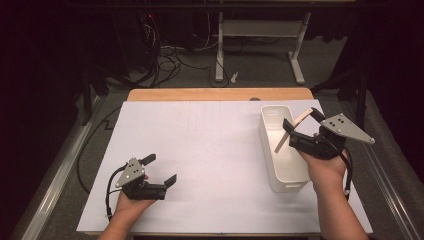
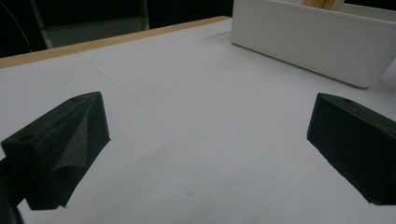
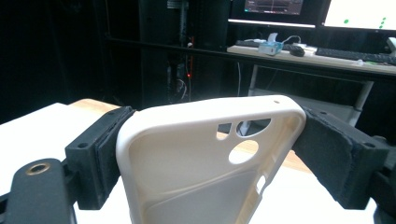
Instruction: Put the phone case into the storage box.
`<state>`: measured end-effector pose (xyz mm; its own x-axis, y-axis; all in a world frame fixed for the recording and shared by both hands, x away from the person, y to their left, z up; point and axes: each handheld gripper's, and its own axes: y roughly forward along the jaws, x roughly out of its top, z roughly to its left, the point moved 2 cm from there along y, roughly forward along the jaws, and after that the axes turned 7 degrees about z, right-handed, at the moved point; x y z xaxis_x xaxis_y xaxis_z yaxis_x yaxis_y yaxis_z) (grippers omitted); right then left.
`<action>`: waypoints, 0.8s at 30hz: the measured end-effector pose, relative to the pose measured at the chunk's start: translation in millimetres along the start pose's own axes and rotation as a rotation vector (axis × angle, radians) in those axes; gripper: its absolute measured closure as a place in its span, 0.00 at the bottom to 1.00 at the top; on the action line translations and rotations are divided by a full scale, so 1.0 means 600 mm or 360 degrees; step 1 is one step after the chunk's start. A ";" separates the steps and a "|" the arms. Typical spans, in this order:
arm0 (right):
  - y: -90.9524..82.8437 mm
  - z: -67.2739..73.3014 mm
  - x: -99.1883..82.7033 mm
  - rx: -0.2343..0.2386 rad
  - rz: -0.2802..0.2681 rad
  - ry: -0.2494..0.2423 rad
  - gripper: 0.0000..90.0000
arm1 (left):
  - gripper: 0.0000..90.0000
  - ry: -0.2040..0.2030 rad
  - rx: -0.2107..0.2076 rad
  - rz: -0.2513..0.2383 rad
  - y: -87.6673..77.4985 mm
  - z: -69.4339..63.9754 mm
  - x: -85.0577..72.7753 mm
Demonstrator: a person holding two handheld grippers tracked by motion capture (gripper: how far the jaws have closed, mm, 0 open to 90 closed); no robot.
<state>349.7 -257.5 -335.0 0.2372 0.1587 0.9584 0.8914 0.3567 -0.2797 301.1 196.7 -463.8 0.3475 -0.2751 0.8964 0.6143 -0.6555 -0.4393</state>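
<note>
left gripper (image 1: 162, 168): it is resting low over the white sheet (image 1: 210, 165), jaws standing wide apart with nothing between them; the left gripper view is looking across bare sheet toward the bin's side wall.
white bin (image 1: 266, 150): it is sitting well to the right of the left gripper and directly under and beside the right one; its tall wall is the thing standing in the way of lowering anything at a slant.
right gripper (image 1: 300, 119): it is clamping the phone case by its two long edges, pads pressing from either side.
phone case (image 3: 187, 154): it is hanging tilted between the jaws, lower end dipping over the bin's open top.
handling: it is looking light, thin and somewhat flexible, so a hard squeeze is likely bowing it; smooth plastic may be slipping.
best hold: across the long rims, clear of the camera cut-out (image 3: 243, 151).
</note>
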 end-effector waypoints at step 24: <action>0.071 -0.002 0.014 -0.0066 0.0086 0.0024 0.16 | 0.00 0.0011 -0.0011 -0.0042 -0.005 -0.001 0.006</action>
<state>390.0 -241.9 -338.8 0.2912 0.1626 0.9427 0.8923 0.3093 -0.3289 299.9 197.3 -459.1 0.3262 -0.2624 0.9082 0.6182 -0.6676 -0.4149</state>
